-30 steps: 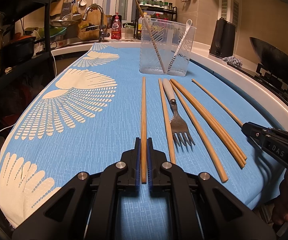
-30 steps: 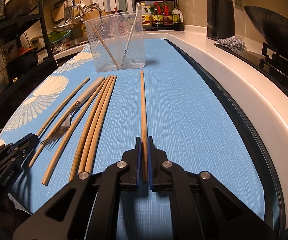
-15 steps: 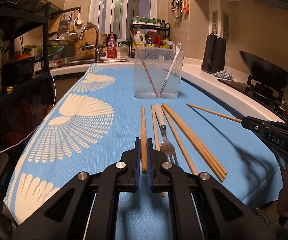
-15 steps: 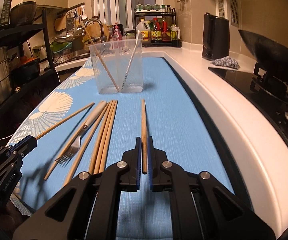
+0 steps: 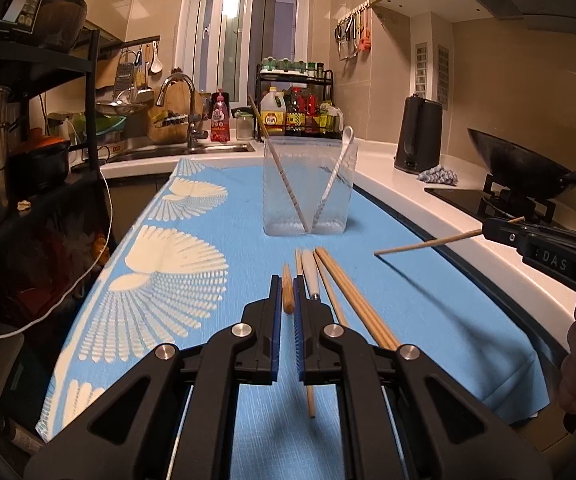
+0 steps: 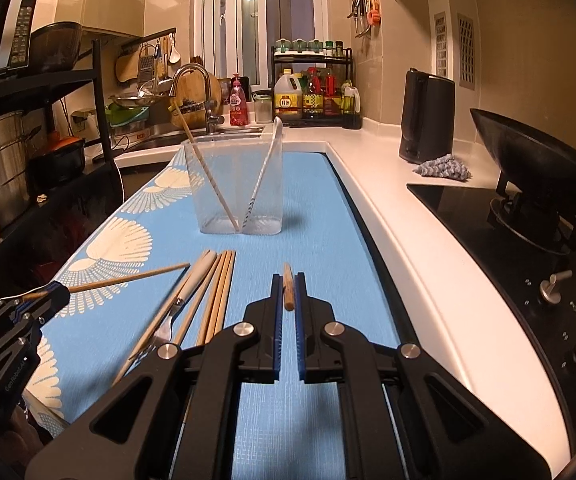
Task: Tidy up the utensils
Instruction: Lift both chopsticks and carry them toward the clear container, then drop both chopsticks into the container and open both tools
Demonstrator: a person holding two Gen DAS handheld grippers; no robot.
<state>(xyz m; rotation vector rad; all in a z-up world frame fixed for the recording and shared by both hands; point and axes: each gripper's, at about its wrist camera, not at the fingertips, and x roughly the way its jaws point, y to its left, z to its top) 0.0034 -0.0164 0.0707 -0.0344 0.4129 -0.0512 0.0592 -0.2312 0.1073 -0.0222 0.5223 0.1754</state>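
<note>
My left gripper [image 5: 286, 294] is shut on a wooden chopstick [image 5: 287, 292] and holds it above the blue mat, pointing forward. My right gripper [image 6: 288, 292] is shut on another wooden chopstick [image 6: 288, 290], also lifted; it shows from the side in the left wrist view [image 5: 428, 243]. The left gripper's chopstick shows in the right wrist view [image 6: 127, 279]. A clear plastic holder [image 5: 310, 188] stands ahead on the mat with a chopstick and a white spoon in it. Several chopsticks [image 5: 352, 300] and a white-handled fork [image 6: 191, 284] lie on the mat.
The blue patterned mat [image 5: 159, 264] covers the counter. A stove with a black wok [image 6: 528, 160] is on the right, beside a black kettle [image 6: 428, 116] and a rag. The sink and bottles are at the back. A dark shelf rack [image 5: 27, 128] stands left.
Both grippers have lifted their chopsticks off the mat and tilted up, so the view now looks level toward the holder. The other utensils have stayed in place.
</note>
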